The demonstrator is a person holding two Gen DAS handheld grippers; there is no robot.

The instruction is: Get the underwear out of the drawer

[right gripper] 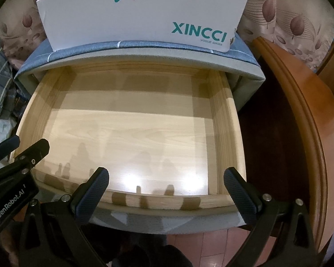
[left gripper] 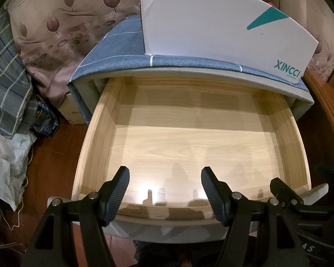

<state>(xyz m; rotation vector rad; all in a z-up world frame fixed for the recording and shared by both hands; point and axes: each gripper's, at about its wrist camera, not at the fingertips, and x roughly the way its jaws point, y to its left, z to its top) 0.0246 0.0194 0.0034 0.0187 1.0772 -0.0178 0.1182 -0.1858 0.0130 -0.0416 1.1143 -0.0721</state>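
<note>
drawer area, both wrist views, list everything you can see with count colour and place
drawer: 1, pale wood, pulled open, nothing visible inside
cabinet: 1, blue-grey checked cloth on top, around the drawer
shoe box: 1, white with teal XINCCI print, on top of the cabinet
curtain: 1, beige with brown leaf print, behind the cabinet
plaid cloth: 1, grey-green check, heaped left of the cabinet
cardboard box: 1, pale, on the floor at the cabinet's left side
wooden furniture edge: 1, orange-brown, right of the drawer
left gripper: 1, black, jaws open above the drawer's front edge
right gripper: 1, black, jaws open above the drawer's front edge
</note>
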